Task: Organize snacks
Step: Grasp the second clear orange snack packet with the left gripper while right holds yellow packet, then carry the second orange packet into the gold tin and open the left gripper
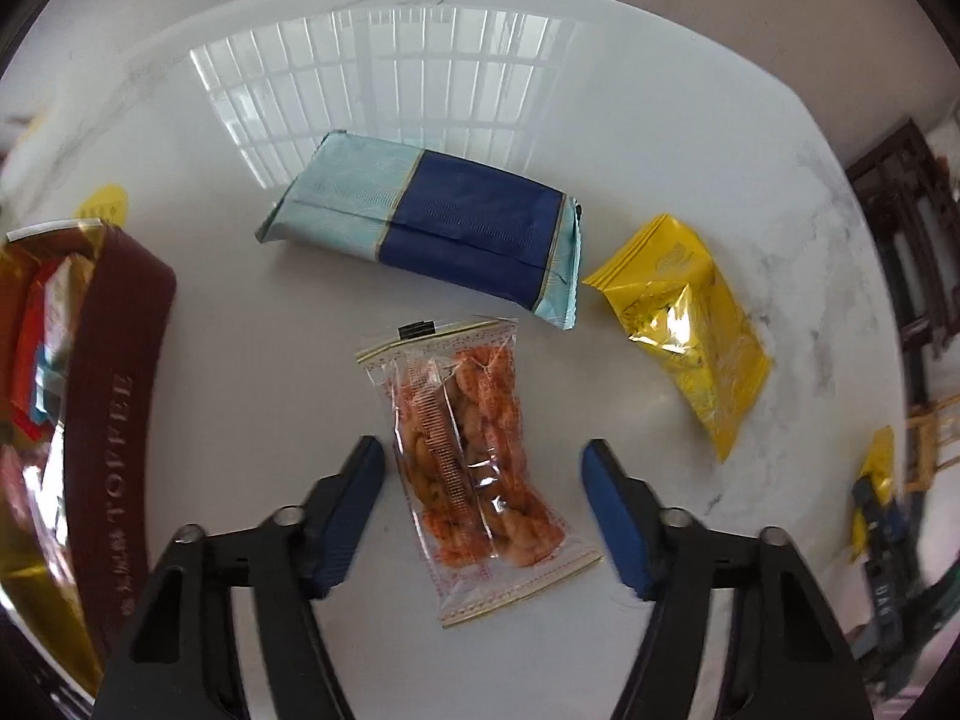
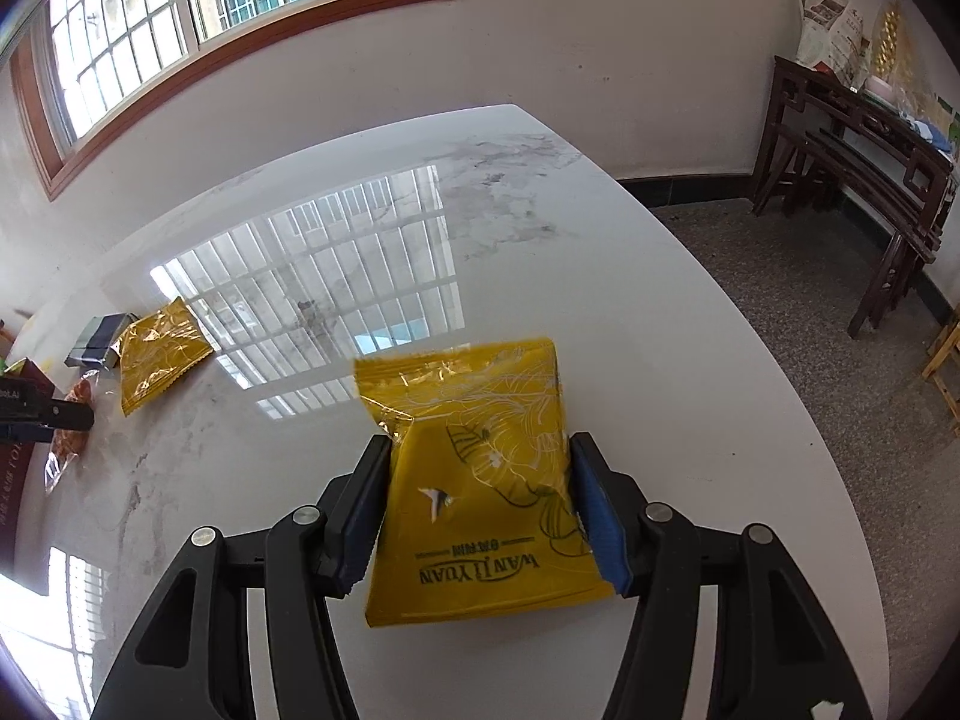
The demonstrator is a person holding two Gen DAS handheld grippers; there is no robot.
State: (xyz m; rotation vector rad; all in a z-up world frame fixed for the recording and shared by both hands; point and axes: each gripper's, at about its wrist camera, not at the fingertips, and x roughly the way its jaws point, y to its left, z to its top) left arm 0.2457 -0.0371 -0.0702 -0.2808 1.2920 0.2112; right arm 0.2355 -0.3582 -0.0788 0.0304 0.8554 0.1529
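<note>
The left gripper (image 1: 483, 468) is spread wide over the white marble table (image 1: 660, 138), its two blue-padded fingers (image 1: 354, 498) standing on either side of a clear packet of orange snacks (image 1: 471, 456) that lies flat on the tabletop; the left finger sits just beside the packet's edge, the right finger is apart from it, and whether either pad touches the wrapper cannot be told. This gripper points down and forward at the table. Taking the clear packet as the landmark: just beyond it lies a long blue and pale-blue pack (image 1: 432, 228), to the right of it a yellow foil packet (image 1: 684, 318), and to the left of it a dark red box (image 1: 114, 420) with gold lettering and a gold inner rim, holding red and white wrappers. The right gripper (image 2: 480, 504) is pinching a second yellow packet (image 2: 474, 480) printed with line drawings, its fingers (image 2: 600, 516) pressed against the packet's two side edges, held above the table and tilted forward toward the wall with the window (image 2: 198, 6). Seen from the right wrist, the clear packet (image 2: 69, 426) lies far to the left, near the other yellow foil packet (image 2: 159, 354) and the blue pack (image 2: 99, 339).
</note>
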